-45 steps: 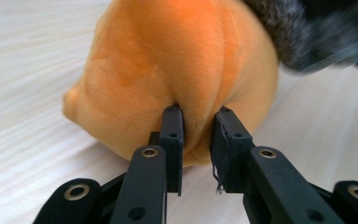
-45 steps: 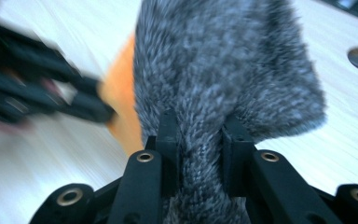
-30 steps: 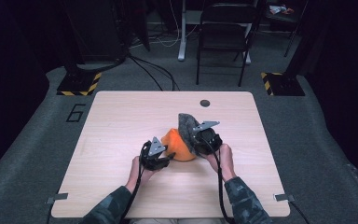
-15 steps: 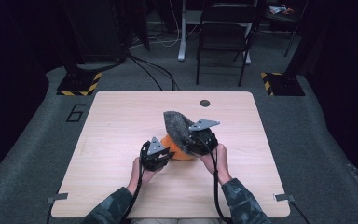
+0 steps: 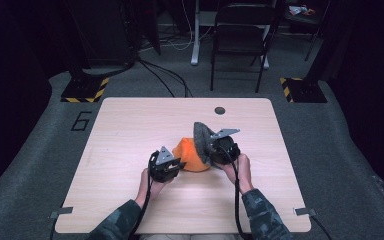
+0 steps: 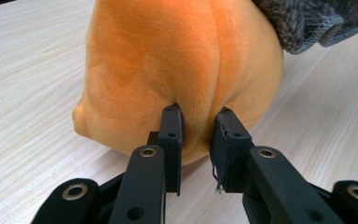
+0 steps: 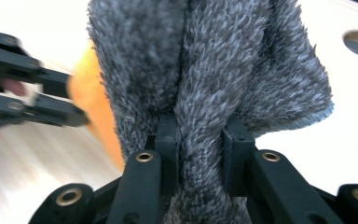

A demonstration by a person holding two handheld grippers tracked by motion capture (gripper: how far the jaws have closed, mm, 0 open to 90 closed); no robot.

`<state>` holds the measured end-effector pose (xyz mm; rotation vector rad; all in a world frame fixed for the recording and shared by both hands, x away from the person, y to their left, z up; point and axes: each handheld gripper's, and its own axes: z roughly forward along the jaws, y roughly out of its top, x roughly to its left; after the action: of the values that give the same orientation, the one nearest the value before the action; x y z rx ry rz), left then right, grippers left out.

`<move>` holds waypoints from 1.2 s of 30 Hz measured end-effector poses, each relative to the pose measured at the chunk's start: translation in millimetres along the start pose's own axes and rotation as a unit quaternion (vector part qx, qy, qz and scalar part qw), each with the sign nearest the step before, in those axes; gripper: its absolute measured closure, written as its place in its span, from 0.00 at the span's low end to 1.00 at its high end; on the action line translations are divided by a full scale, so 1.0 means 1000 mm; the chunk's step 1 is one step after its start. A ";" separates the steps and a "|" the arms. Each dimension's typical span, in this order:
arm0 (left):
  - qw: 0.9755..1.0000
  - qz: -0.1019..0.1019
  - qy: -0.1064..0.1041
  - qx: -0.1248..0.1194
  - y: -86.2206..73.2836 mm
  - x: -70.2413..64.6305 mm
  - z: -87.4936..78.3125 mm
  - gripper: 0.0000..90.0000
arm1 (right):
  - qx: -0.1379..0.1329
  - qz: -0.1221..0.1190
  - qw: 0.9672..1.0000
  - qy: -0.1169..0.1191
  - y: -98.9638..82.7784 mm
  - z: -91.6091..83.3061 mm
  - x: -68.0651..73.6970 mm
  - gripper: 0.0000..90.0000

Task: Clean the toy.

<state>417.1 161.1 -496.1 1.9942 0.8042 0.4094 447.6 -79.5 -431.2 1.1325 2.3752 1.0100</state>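
An orange plush toy (image 5: 191, 157) lies at the middle of the wooden table (image 5: 130, 125). My left gripper (image 5: 179, 164) sits at the toy's left side. Its jaws have just closed, and they pinch a fold of the orange plush (image 6: 168, 60) between the pads of the left gripper (image 6: 198, 114). My right gripper (image 5: 212, 151) is at the toy's right side, shut on a grey fuzzy cloth (image 5: 202, 141). The cloth stands up from the jaws and leans against the toy. A thick fold of the grey cloth (image 7: 205, 60) is clamped in the right gripper (image 7: 200, 122) and hides most of the orange toy (image 7: 98, 107).
A round hole (image 5: 220, 110) lies in the tabletop near the far edge. A folding chair (image 5: 242, 35) and stand bases sit on the floor beyond the table. Bare wood extends to the left, the right and the near side of the hands.
The grey cloth in my right gripper swung left over the toy, then came back right and lower. My left hand stayed at the toy.
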 end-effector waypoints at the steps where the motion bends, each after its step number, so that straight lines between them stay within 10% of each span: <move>1: 1.000 0.000 0.000 0.000 0.000 0.000 0.000 0.83 | 0.000 0.000 1.000 0.000 0.000 0.000 0.000 0.80; 21: 1.000 -0.007 -0.006 -0.004 -0.003 0.003 0.000 0.84 | 0.102 0.059 0.993 -0.028 -0.035 0.036 -0.048 0.80; 31: 1.000 -0.024 -0.003 -0.005 -0.005 0.010 -0.001 0.83 | -0.015 0.053 0.998 -0.011 -0.006 -0.014 -0.038 0.82; 34: 1.000 -0.023 -0.002 -0.005 -0.005 0.010 -0.001 0.83 | -0.020 0.050 0.997 0.046 0.000 -0.014 -0.023 0.82; 36: 1.000 -0.021 0.000 -0.004 -0.005 0.010 -0.001 0.83 | -0.007 0.037 0.998 0.041 -0.002 -0.003 -0.018 0.82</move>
<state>421.6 170.6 -500.1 1.9667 0.8418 0.3866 456.3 -95.1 -430.6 1.2048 2.4016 1.1162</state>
